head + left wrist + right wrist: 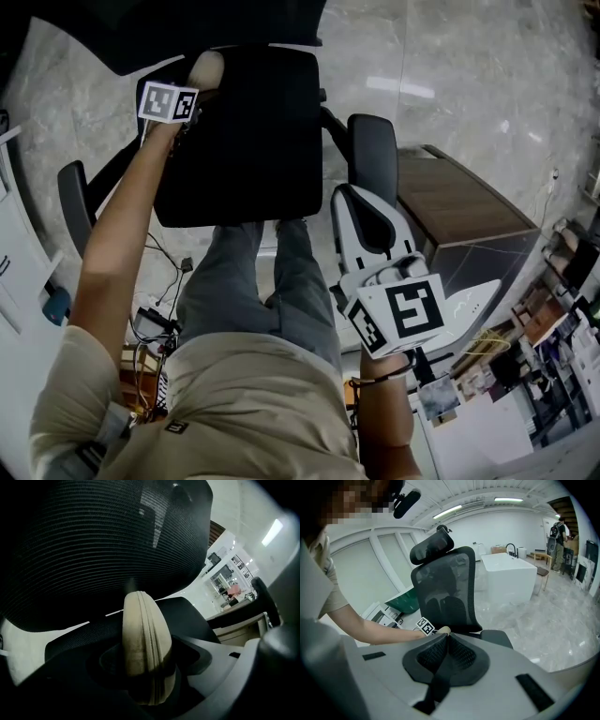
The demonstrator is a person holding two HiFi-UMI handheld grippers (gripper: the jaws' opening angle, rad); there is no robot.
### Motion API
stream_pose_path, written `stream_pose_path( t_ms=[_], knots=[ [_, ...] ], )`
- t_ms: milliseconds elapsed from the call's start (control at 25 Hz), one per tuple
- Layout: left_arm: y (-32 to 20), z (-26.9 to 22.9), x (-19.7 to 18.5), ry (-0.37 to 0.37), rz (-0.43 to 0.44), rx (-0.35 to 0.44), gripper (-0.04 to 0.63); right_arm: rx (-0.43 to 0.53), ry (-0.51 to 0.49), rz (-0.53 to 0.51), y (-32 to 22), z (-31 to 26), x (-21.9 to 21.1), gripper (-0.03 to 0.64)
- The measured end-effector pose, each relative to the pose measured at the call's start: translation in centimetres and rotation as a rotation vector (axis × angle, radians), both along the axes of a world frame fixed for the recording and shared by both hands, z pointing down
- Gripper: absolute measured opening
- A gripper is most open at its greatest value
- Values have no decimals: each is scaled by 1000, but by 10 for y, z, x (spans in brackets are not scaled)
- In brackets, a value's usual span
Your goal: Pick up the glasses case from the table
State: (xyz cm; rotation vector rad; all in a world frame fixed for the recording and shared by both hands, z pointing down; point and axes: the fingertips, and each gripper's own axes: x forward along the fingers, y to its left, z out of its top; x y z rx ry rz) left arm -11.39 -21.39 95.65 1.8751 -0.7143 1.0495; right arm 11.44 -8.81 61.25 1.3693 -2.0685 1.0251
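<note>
- Head view has a black office chair (244, 141) across its upper middle. The backrest is cut off by the top edge, and the legs of the person (234, 394) cover the seat's near edge.
- That person, in a beige shirt, fills the lower left and centre, and one bare arm stretches to the upper left.
- Right of centre, the right tool (361, 202) hangs just below the chair's armrest (373, 155) in the frame. The right gripper view shows its jaws pressed together with nothing between them.
- At the upper left, the left tool (192, 89) is mostly hidden behind its marker cube (169, 101). In the left gripper view its jaws are clamped on the glasses case (140, 630), with the dark pads against both flanks.
- The beige case is shut, so its contents are unseen, and its near end is lost in shadow between the pads. Its far end points at the joint of the seat and the mesh backrest. Whether it rests on the seat cannot be made out.
</note>
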Motion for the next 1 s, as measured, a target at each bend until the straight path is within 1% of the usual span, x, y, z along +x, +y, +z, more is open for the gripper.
stream_pose_path(
  t_ms=[120,360,480,640,1000],
  knots=[
    [3,-19,4,24,-6,20,293,19,-5,-11,2,-10,-2,26],
    [1,-73,13,99,-64,95,293,74,-17,-30,0,-37,-9,26],
    [-2,-110,14,129,-78,146,293,106,-20,-46,0,-55,-13,26],
    [-5,-161,16,140,-94,227,293,145,-19,-60,6,-77,-8,26],
    [-3,-281,27,240,-109,368,293,232,-12,-91,6,-137,-8,26]
  ],
)
